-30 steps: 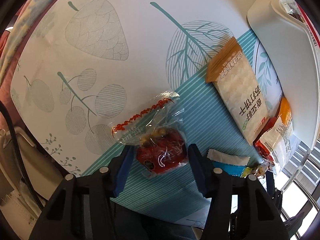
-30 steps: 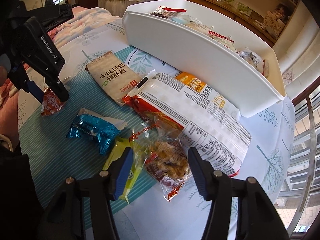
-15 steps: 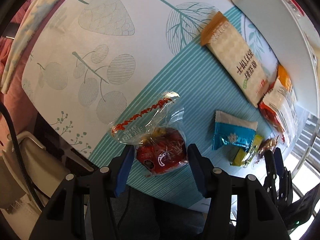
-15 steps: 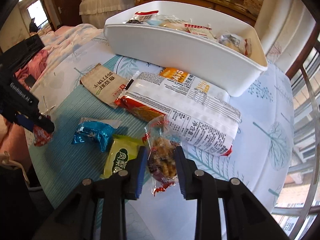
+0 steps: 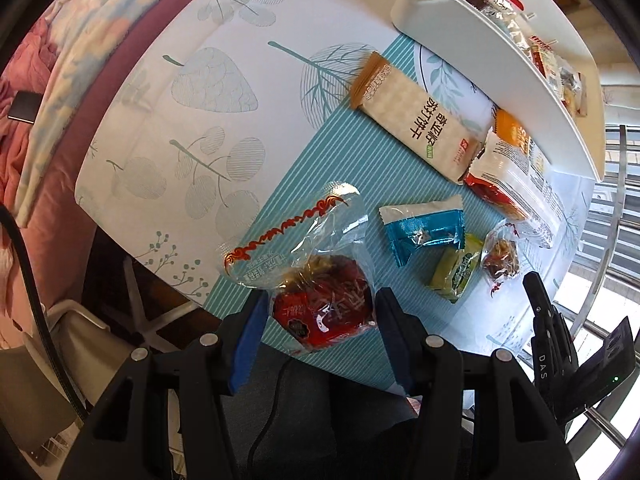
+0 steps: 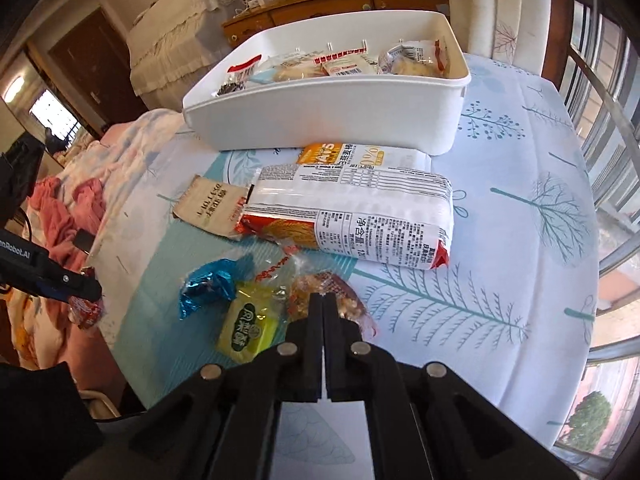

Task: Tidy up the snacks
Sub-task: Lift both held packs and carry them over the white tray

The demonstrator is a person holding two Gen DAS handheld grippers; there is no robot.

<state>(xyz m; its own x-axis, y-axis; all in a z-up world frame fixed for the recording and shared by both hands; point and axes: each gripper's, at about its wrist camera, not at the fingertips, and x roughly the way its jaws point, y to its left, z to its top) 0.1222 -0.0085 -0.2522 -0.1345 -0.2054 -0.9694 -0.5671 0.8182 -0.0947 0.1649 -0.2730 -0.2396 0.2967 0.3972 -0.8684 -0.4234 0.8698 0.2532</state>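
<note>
My left gripper is shut on a red snack in a clear wrapper and holds it above the table's near edge; it also shows in the right wrist view. My right gripper is shut, its tips over the near edge of a clear nut snack packet that lies on the table; I cannot tell if it pinches the wrapper. The same packet shows in the left wrist view. A white bin with several snacks inside stands at the back.
On the table lie a blue packet, a yellow-green packet, a beige cracker pack and a large white noodle pack. A bed with pink bedding is at the left. A window railing is at the right.
My right gripper has closed fully, from wide open around the nut packet to tips together. My left gripper has lifted the red snack higher, away from the table.
</note>
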